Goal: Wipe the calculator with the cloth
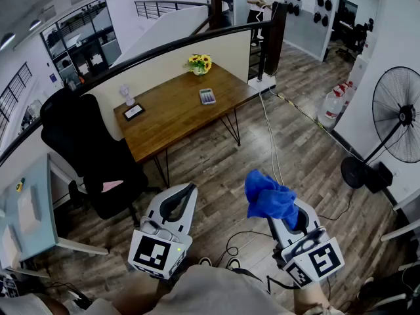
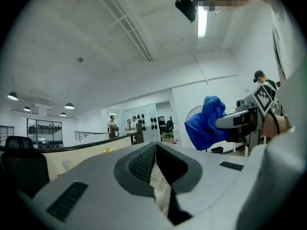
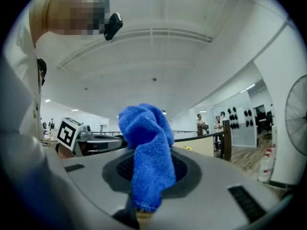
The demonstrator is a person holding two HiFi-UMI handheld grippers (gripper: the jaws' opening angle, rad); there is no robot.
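L gripper [image 1: 189,190] is low at near left, well short of the table. In the left gripper view its jaws are closed tip to tip w/ nothing between them; only a thin slit of floor shows lower down.

R gripper [image 1: 296,220] is low at near right, about level w/ the L one, the two apart. Its jaws are clamped on the fluffy bright-blue microfibre cloth [image 1: 269,195]. Cloth is bunched above the jaw tips, and one fold hangs down between the jaws in the right gripper view.

Small grey rectangular calculator [image 1: 207,96] lies flat on the far brown wooden desk w/ black hairpin legs [image 1: 172,120], toward the desk's right end, well apart from both grippers & the cloth. Nothing is touching it.

Also on the desk:
- bunch of yellow flowers [image 1: 199,63] at the far edge, just beyond the calculator
- small dark flat framed item [image 1: 133,111] at the left end
- small pale object [image 1: 126,95] just behind it, too small to identify

Black office chair [image 1: 85,149] stands at the desk's left. Black pedestal fan [image 1: 399,115] is at far right, clear water jugs [image 1: 330,108] beside the right wall. Floor is grey-brown wood plank [image 1: 308,143].
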